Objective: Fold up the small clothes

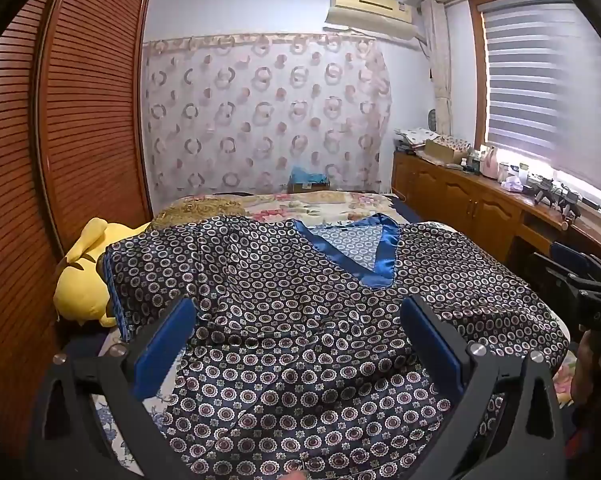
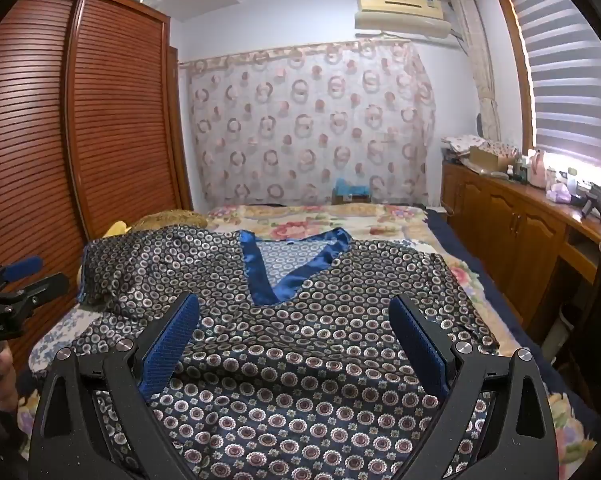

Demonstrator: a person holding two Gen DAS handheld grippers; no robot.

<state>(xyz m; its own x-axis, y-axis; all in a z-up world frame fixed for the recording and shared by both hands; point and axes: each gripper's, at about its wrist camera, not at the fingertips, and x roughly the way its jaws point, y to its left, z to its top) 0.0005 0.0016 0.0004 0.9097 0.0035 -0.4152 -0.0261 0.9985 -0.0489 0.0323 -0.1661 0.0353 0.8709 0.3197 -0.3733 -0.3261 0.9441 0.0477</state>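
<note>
Both tongs gape wide, nothing between their blue pads: the left gripper and the right gripper each hover over one dark satin circle-print top with a blue V-neck, spread flat on the floral bedspread — its collar lies ahead of both. Only the left view shows the whole yellow plush toy beside the sleeve; the right view catches just a sliver.

Shirt hem cut off below
</note>
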